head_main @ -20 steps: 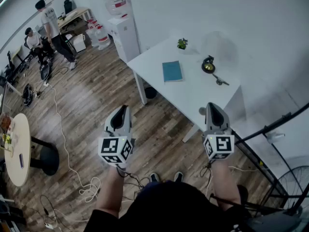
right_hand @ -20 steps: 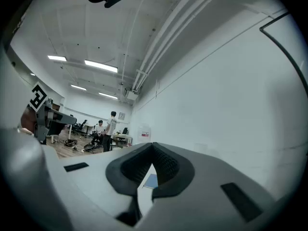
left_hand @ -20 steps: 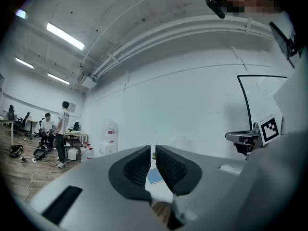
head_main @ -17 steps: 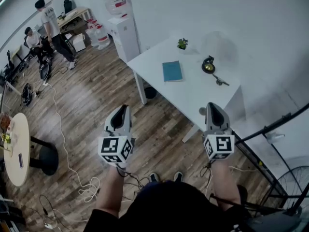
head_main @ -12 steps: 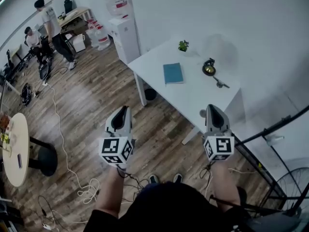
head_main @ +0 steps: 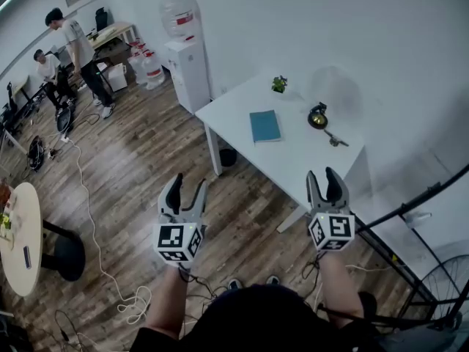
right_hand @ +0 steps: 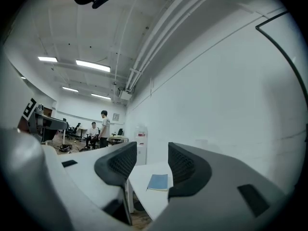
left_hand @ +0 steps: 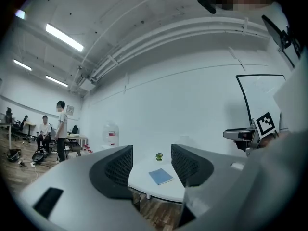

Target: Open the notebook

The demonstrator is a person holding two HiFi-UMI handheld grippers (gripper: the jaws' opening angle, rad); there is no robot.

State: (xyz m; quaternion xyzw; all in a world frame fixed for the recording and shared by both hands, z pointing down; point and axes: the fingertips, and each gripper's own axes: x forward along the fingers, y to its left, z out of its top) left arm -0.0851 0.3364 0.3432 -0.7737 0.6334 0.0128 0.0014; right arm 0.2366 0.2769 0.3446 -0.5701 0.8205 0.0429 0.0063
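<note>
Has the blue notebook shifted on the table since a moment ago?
No. The notebook lies at the same spot on the white table, just in front of the small plant and left of the black object; only the camera drifted.

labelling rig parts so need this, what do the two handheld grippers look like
The left gripper and right gripper match: light grey bodies, two curved jaws lined with dark ribbed pads, and a white cube of black square markers at the rear. The person wears a dark top.
</note>
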